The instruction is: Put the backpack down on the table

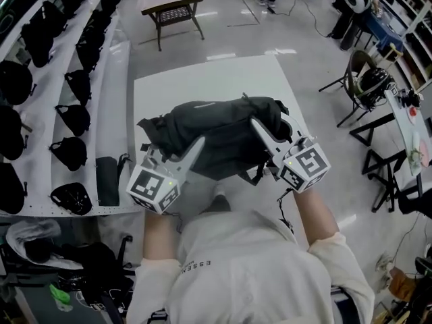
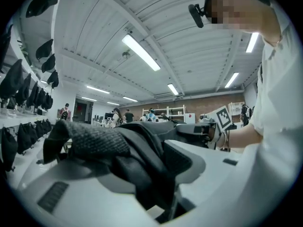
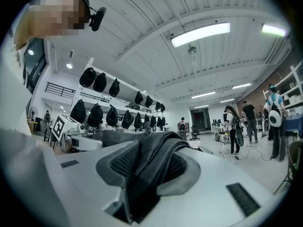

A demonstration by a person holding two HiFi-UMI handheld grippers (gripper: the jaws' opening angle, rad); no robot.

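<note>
A black backpack (image 1: 219, 130) hangs between my two grippers over the near end of the white table (image 1: 202, 79); I cannot tell whether it touches the top. My left gripper (image 1: 194, 146) is shut on the bag's dark fabric at its left side, and that fabric (image 2: 137, 155) fills the gap between the jaws in the left gripper view. On the bag's right side my right gripper (image 1: 258, 125) is shut on a padded strap (image 3: 151, 167). Both grippers point level, towards each other.
White shelves (image 1: 111, 100) with several black bags run along the left of the table. A small wooden table (image 1: 172, 5) stands on the floor beyond. Folding chairs (image 1: 364, 79) and a desk stand at the right. People are at the far end of the room.
</note>
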